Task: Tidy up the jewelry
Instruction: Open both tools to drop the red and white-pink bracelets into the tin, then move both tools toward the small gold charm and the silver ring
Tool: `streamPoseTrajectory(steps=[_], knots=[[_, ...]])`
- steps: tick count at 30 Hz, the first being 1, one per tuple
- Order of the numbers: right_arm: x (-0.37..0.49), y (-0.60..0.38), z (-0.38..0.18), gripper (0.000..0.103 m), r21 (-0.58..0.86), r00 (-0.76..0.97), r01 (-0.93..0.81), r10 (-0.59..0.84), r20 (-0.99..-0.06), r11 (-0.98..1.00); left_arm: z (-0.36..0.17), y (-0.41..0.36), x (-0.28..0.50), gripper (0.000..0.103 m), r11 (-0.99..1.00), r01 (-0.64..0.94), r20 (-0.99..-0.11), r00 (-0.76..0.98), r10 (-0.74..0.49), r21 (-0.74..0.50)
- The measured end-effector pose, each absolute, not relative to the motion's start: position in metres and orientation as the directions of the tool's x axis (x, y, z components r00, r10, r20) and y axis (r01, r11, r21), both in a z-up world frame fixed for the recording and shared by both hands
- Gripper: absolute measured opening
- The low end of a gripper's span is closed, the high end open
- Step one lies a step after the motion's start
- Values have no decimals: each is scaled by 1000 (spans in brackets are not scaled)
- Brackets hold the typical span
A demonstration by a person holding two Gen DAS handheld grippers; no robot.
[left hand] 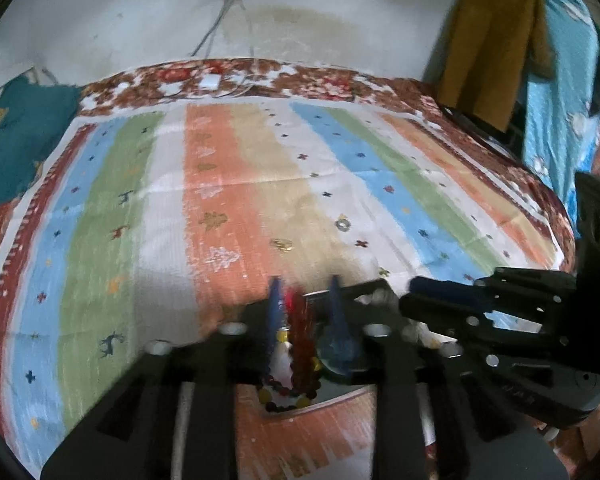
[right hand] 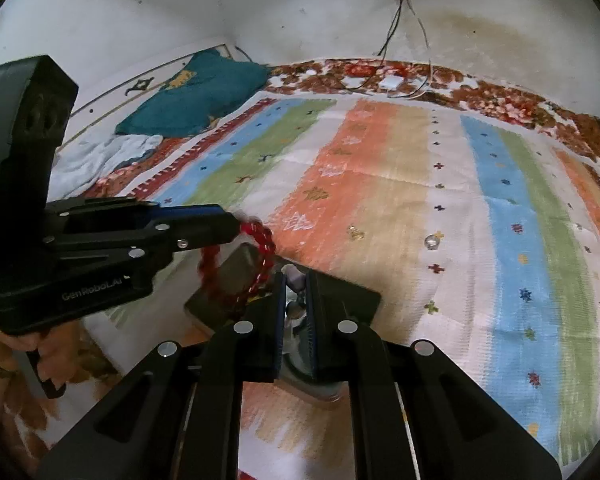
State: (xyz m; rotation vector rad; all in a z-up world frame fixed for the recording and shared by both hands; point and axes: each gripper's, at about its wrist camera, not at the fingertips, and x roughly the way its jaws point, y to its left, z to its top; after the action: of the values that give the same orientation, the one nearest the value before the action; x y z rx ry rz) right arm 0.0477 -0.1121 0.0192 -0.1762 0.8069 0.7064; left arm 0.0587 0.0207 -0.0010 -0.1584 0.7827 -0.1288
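Note:
My left gripper is shut on a red beaded bracelet, which hangs as a loop from its tips in the right wrist view, just above a dark open box. My right gripper is shut on a small whitish item with a pale knob, right beside the box; what it is I cannot tell. In the left wrist view the right gripper reaches in from the right. A silver ring and a small gold piece lie on the striped cloth.
The striped cloth covers a bed with a floral sheet. A teal garment lies at the far left. A charger and cables lie by the wall. Hanging clothes are at the right.

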Motion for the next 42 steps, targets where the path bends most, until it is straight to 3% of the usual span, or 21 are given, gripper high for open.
streamPoseTrajectory(steps=[2, 3, 13, 23, 30, 42], knots=[[52, -115, 17, 33, 96, 491, -622, 482, -726, 777, 0, 28, 59, 36, 979, 29, -688, 707, -163, -202], [55, -117, 16, 36, 102, 491, -610, 476, -730, 786, 0, 32, 59, 39, 978, 17, -688, 708, -159, -208], [80, -140, 9, 51, 157, 493, -518, 444, -748, 841, -7, 44, 65, 67, 974, -11, -703, 694, -156, -227], [98, -150, 3, 73, 200, 467, -486, 446, -764, 851, -17, 43, 76, 86, 976, 13, -728, 664, -172, -219], [109, -149, -3, 80, 188, 460, -481, 429, -777, 856, -23, 38, 83, 94, 983, 36, -728, 667, -156, -178], [145, -155, -13, 82, 198, 475, -423, 403, -782, 884, -36, 38, 115, 96, 988, 82, -753, 640, -152, -130]])
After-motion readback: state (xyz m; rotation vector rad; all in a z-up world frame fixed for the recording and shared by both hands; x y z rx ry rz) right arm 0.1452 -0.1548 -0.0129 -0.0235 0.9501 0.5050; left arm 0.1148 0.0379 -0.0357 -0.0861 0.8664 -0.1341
